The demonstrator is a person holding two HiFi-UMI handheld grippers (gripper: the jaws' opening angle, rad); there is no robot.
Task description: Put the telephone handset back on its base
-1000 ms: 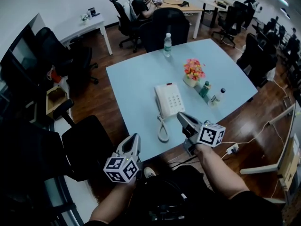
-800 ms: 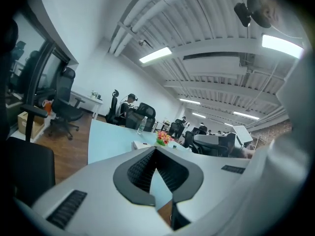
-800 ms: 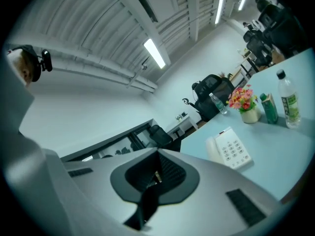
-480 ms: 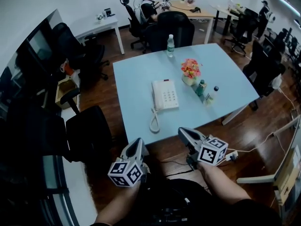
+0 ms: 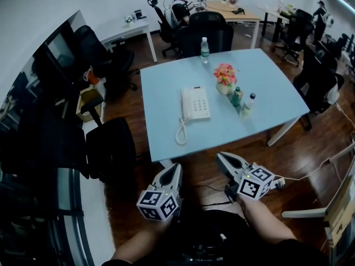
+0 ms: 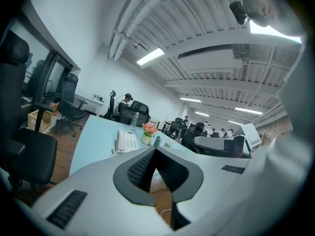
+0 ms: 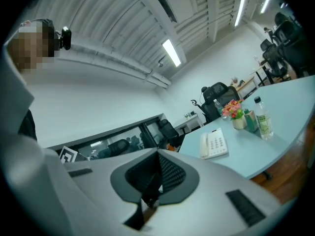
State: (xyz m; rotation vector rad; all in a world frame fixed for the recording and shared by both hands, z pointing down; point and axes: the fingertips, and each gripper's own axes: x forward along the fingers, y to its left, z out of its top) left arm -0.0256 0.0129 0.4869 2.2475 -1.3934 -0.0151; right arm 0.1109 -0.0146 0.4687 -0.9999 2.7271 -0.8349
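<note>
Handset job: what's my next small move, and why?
Probably just hold off: the handset appears seated along the left of its base, and both the left gripper and right gripper are shut, empty and short of the table.

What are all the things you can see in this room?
table: one, light blue, middle of the room
telephone: one, white, on the table, cord curling towards the near edge
flowers: one bunch, pink and orange, in a pale pot right of the telephone
water bottle: one, clear, at the table's far edge
green bottle: one, beside the flowers
clear bottle: one, dark cap, right of the green bottle
office chairs: several, black, around the table and desks
seated person: one, dark clothes, at the far desk
left gripper: one, grey, jaws shut, empty, short of the table
right gripper: one, grey, jaws shut, empty, short of the table
</note>
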